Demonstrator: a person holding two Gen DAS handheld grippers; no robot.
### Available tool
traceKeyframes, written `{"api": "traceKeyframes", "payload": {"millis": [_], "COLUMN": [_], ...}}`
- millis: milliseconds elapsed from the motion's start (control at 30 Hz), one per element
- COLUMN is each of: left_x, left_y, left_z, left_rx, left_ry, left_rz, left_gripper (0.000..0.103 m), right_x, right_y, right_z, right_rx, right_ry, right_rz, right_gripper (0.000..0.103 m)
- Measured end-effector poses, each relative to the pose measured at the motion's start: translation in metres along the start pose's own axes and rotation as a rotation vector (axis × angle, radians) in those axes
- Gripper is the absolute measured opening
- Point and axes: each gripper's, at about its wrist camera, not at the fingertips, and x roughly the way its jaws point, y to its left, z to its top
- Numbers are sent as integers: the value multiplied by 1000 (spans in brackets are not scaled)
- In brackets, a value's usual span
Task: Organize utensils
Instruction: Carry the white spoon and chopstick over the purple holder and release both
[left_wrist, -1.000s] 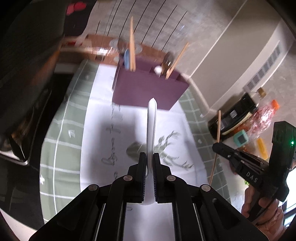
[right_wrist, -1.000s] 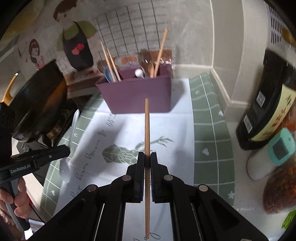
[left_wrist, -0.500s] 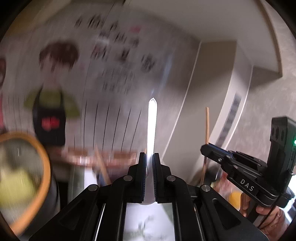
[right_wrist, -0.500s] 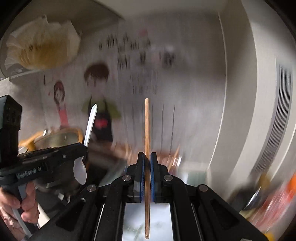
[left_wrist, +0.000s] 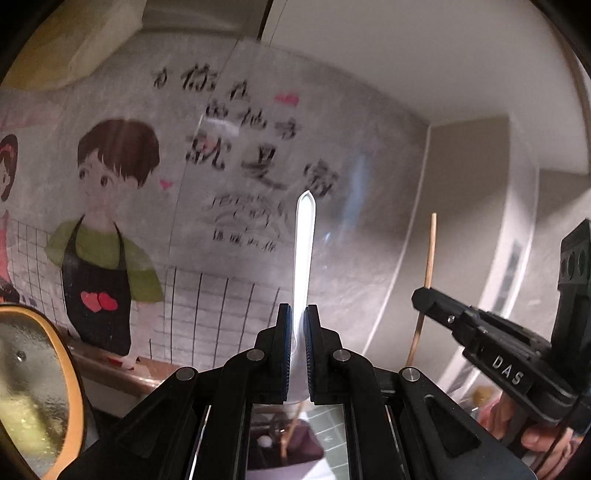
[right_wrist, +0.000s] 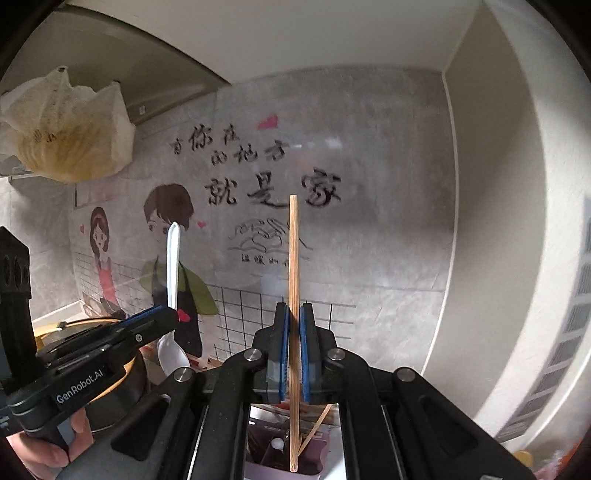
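Observation:
My left gripper (left_wrist: 295, 314) is shut on a white plastic spoon (left_wrist: 304, 251), held upright with the handle up; the spoon's bowl shows in the right wrist view (right_wrist: 171, 354). My right gripper (right_wrist: 293, 314) is shut on a wooden chopstick (right_wrist: 293, 258), held upright. Its lower end hangs over the purple utensil box (right_wrist: 273, 458), which holds other chopsticks and a spoon. The box also shows below my left gripper (left_wrist: 295, 443). Each gripper shows in the other's view: the right one (left_wrist: 421, 295) and the left one (right_wrist: 170, 317).
The wall ahead carries a cartoon sticker (right_wrist: 177, 229) with writing. A pan with an orange rim (left_wrist: 55, 387) is at the left. A plastic bag (right_wrist: 70, 125) hangs at the upper left. A green checked mat (left_wrist: 332, 435) lies under the box.
Both grippers have tilted up from facing the mat to facing the wall, and have come over the purple box. Spoon and chopstick now stand upright.

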Motion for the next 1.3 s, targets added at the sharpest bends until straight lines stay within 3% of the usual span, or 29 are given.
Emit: {"api": "traceKeyframes", "payload": {"millis": [433, 633, 900, 1133, 1233, 1300], "left_x": [103, 120, 106, 74, 57, 46], "left_y": [50, 76, 85, 86, 85, 83], "left_z": [-96, -124, -141, -164, -164, -161], "left_rx": [-65, -152, -176, -202, -198, -188], "left_ry": [183, 282, 350, 443, 465, 472], "left_rz": [99, 124, 158, 185, 194, 194], "left_gripper": [7, 7, 7, 9, 9, 20], "right_x": [94, 120, 141, 145, 136, 121], "right_y": [-23, -28, -25, -21, -18, -14], "right_z": [-87, -128, -169, -197, -200, -198], "right_rx": [93, 113, 138, 193, 208, 220], "right_ry": [155, 272, 406, 539, 558, 552], "right_rz": [26, 45, 60, 83, 64, 51], "right_gripper": [5, 5, 5, 7, 7, 13]}}
